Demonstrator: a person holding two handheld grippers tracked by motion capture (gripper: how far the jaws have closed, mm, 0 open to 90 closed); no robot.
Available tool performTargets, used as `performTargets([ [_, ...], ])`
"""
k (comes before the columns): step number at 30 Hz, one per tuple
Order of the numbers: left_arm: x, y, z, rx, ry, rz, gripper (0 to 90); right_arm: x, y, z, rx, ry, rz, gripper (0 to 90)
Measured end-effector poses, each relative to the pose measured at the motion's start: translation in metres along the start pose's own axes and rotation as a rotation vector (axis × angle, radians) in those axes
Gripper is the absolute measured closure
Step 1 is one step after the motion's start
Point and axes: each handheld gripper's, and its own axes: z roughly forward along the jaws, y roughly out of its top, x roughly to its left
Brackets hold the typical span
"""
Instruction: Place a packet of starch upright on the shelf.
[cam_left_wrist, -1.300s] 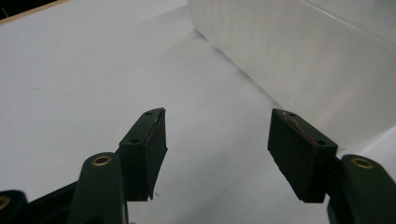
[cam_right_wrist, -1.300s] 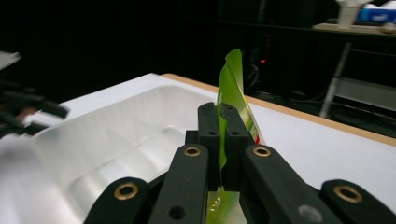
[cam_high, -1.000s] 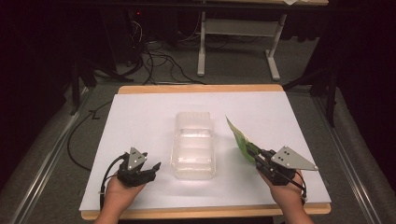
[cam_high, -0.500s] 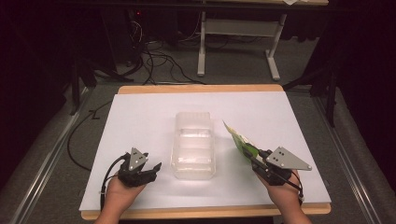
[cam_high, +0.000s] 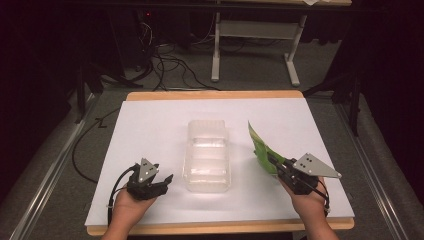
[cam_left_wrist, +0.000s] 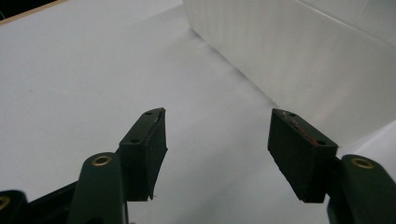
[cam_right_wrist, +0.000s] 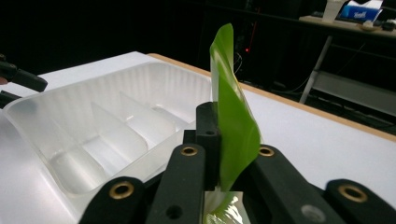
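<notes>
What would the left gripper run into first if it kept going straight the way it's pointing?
Probably the clear plastic tray. The open left gripper points over bare white table toward the tray's near side wall, with nothing between; how far off the wall is is hard to judge.

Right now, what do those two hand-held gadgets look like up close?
Each is a black tool gripped in a bare hand. The left gripper and right gripper both carry a grey three-cornered plate on top with small dark dots, and a black cable loops off the back. Each has two flat black jaws on arms with brass-coloured rivets. No sleeves are in view.
</notes>
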Motion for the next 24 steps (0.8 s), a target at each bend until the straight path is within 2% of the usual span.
performTargets([
  [3, 0.000, 0.000, 0.000, 0.001, 0.000, 0.000, 37.8, 0.001, 0.000, 0.000, 0.000, -0.020, 0.002, 70.1],
  [5, 0.000, 0.000, 0.000, -0.001, -0.002, 0.000, 37.8, 0.001, -0.002, 0.004, 0.024, -0.045, -0.007, 59.8],
  [6, 0.000, 0.000, 0.000, 0.000, -0.001, 0.000, 37.8, 0.000, -0.004, 0.007, 0.054, -0.058, -0.004, 55.2],
  [10, 0.000, 0.000, 0.000, -0.001, -0.002, 0.000, 37.8, -0.003, -0.006, 0.013, 0.081, -0.099, 0.006, 55.3],
  [12, 0.000, 0.000, -0.001, 0.000, -0.003, 0.002, 37.8, -0.004, -0.005, 0.012, 0.082, -0.127, 0.007, 52.4],
  [16, 0.000, 0.000, 0.000, 0.000, -0.004, 0.000, 37.8, -0.006, -0.008, 0.014, 0.107, -0.107, -0.001, 48.2],
  [18, 0.000, 0.000, 0.000, 0.002, -0.005, 0.002, 37.8, -0.009, -0.011, 0.016, 0.122, -0.092, 0.018, 51.9],
  [20, -0.001, 0.000, 0.000, 0.005, -0.006, 0.004, 37.8, -0.009, -0.011, 0.016, 0.113, -0.108, 0.008, 58.7],
  [22, 0.000, 0.000, 0.000, 0.002, -0.005, 0.003, 37.8, -0.010, -0.010, 0.015, 0.099, -0.093, 0.010, 74.4],
  [24, 0.000, 0.000, 0.000, 0.003, -0.004, 0.002, 37.8, -0.010, -0.008, 0.013, 0.081, -0.084, 0.009, 83.8],
])
